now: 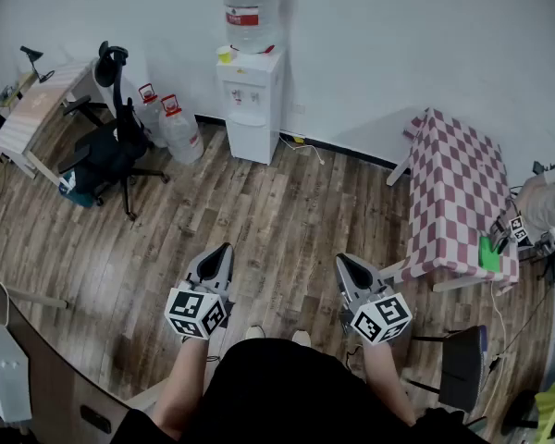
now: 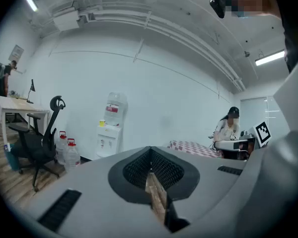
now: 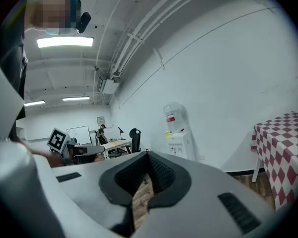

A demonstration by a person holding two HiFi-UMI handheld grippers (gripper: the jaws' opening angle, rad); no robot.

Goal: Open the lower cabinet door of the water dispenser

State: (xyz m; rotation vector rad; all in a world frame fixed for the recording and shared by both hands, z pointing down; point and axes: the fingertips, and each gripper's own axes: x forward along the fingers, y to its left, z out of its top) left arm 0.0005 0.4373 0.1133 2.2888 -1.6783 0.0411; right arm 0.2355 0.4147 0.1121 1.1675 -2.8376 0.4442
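Note:
The white water dispenser (image 1: 251, 103) stands against the far wall with a clear bottle on top; its lower cabinet door (image 1: 250, 141) is closed. It also shows small and far off in the left gripper view, water dispenser (image 2: 110, 135), and in the right gripper view, water dispenser (image 3: 178, 142). My left gripper (image 1: 224, 251) and right gripper (image 1: 344, 263) hover close to my body, well short of the dispenser, both pointing toward it. Each has its jaws shut with nothing between them.
Two water jugs (image 1: 170, 122) and a black office chair (image 1: 108, 146) stand left of the dispenser. A checkered table (image 1: 462, 195) is at the right, a wooden desk (image 1: 35, 114) at far left. A cable (image 1: 304, 146) lies on the wood floor.

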